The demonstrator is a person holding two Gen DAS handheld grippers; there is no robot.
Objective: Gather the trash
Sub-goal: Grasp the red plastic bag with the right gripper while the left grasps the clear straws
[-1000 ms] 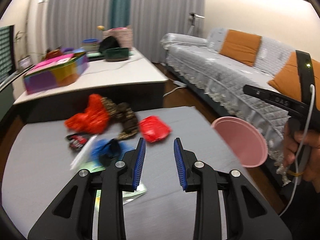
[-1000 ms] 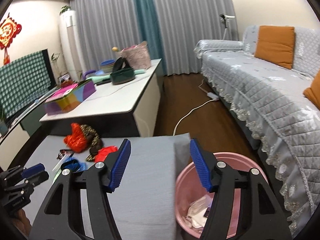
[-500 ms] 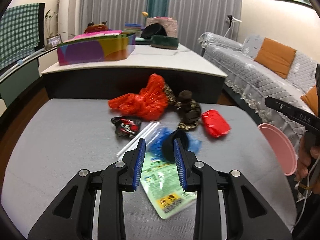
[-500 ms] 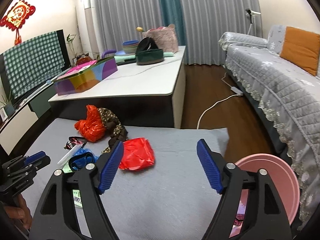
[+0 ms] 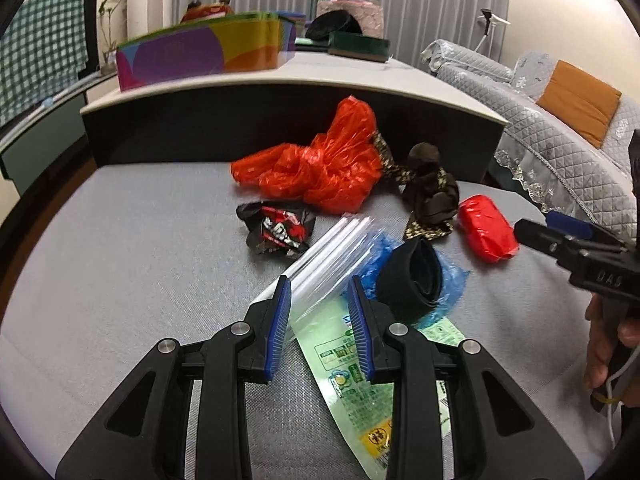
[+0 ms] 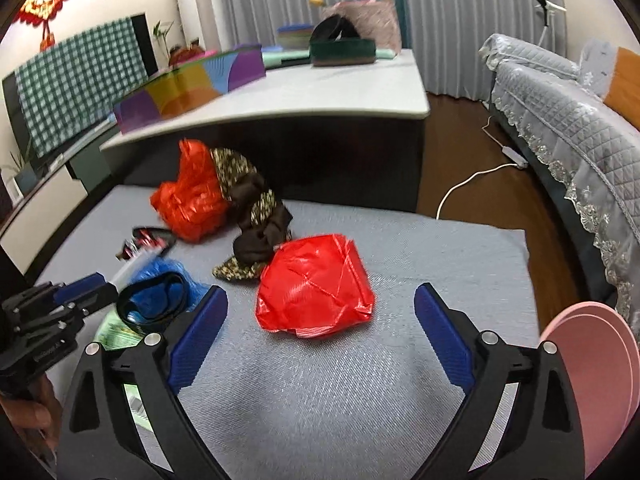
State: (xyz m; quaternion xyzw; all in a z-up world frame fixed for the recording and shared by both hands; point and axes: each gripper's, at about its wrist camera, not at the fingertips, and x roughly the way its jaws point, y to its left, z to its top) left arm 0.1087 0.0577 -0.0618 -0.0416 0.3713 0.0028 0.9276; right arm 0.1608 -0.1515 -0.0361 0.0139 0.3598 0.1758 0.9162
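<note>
While the left tongs (image 5: 320,312) hover part-open over one clear sleeve of straws (image 5: 334,252), nothing is pinched. Farther right, one glossy, crinkled red packet (image 6: 316,288) lies on the grey table (image 6: 420,264) before the empty, opening right tongs (image 6: 320,332).

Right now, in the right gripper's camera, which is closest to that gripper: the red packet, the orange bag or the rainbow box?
From the right gripper:
1. Red packet, just ahead of the opening jaws.
2. Orange bag, farther back, left.
3. Rainbow box, on the white table behind.
</note>
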